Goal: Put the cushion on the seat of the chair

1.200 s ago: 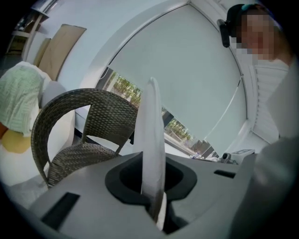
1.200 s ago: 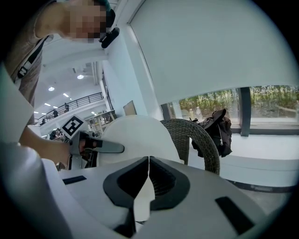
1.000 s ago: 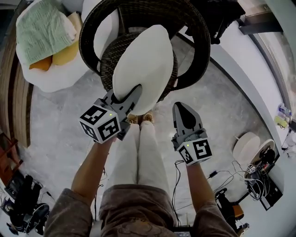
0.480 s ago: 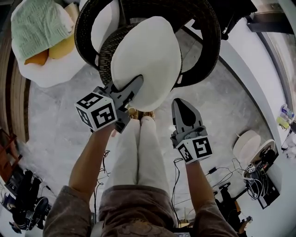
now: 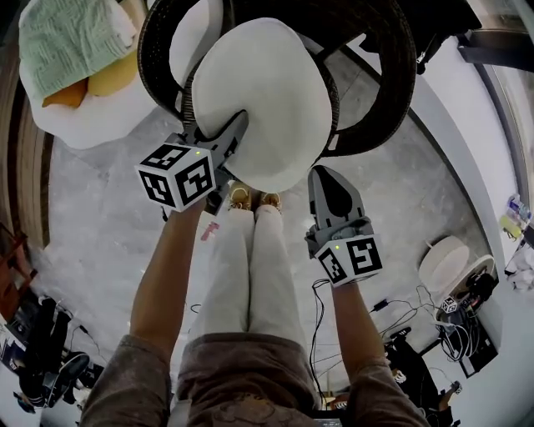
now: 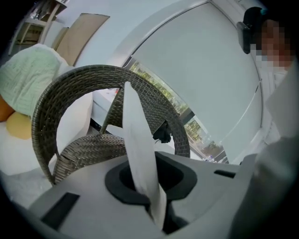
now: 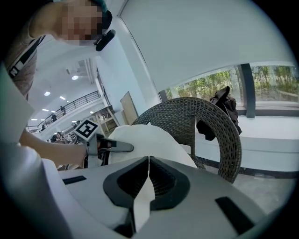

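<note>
A white oval cushion (image 5: 263,100) hangs flat just over the woven seat (image 5: 188,92) of a dark wicker chair (image 5: 375,75) and hides most of it. My left gripper (image 5: 232,127) is shut on the cushion's near left edge. My right gripper (image 5: 322,173) is shut on its near right edge. In the left gripper view the cushion (image 6: 135,135) stands edge-on between the jaws of that gripper (image 6: 142,161), with the chair's back (image 6: 84,77) behind. In the right gripper view a thin fold of cushion (image 7: 149,137) is pinched in that gripper (image 7: 148,161).
A white pouf (image 5: 92,125) with a green blanket and yellow pillows sits at the far left. Dark clothing (image 5: 434,25) hangs on the chair's back. My shoes (image 5: 250,198) stand right before the chair. Cables and gear (image 5: 467,308) lie on the floor at right.
Both grippers have carried the cushion forward and down over the seat. It now covers more of the wicker than before.
</note>
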